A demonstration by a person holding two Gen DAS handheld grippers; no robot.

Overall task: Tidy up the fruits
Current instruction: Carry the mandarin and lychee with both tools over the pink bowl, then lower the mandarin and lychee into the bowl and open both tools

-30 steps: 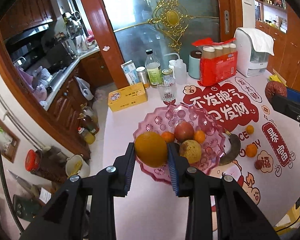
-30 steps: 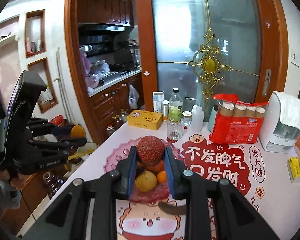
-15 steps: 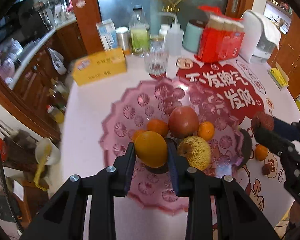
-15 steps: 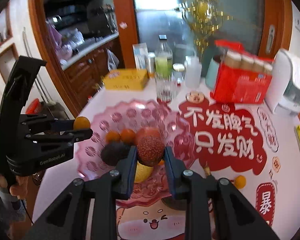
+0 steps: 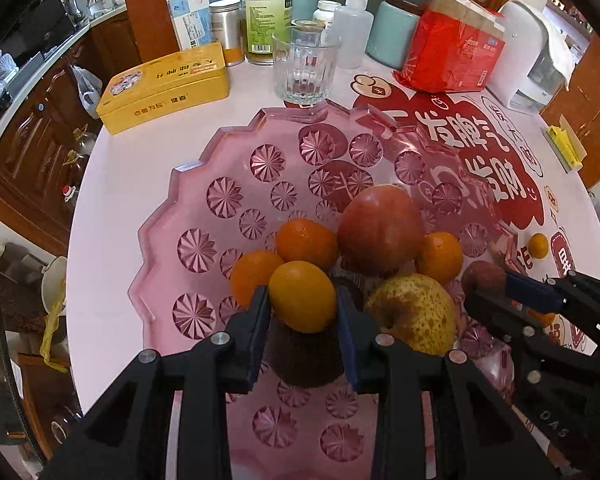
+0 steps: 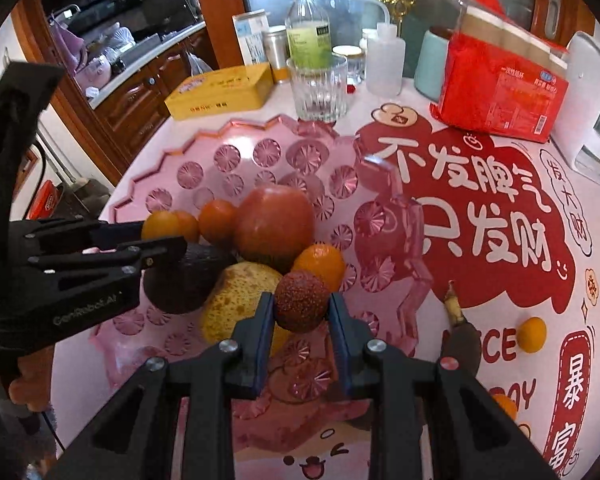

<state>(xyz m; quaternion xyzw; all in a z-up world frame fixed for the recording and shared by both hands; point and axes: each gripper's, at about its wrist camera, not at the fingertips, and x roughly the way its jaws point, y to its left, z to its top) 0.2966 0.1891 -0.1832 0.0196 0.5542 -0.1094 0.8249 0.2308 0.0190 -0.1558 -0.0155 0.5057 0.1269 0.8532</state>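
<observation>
A pink glass fruit plate (image 5: 204,200) (image 6: 172,176) holds an apple (image 5: 380,232) (image 6: 274,224), a yellow pear (image 5: 414,312) (image 6: 236,300), several small oranges (image 5: 306,240) and a dark avocado (image 6: 184,280). My left gripper (image 5: 303,312) is shut on an orange (image 5: 302,296) just above the avocado, low over the plate. My right gripper (image 6: 301,312) is shut on a rough red lychee (image 6: 301,302), low over the plate's near right side beside the pear. Each gripper shows in the other's view, the left (image 6: 156,246) and the right (image 5: 484,292).
A drinking glass (image 5: 304,68), a yellow tin (image 5: 164,88), bottles and a red pack (image 5: 452,56) stand behind the plate. Loose small oranges (image 6: 531,334) and a dark banana (image 6: 460,336) lie on the red-printed table mat to the right. The table edge runs along the left.
Both grippers have come down and forward over the plate with their fruits still held. The fruit pile now looks much closer in both views.
</observation>
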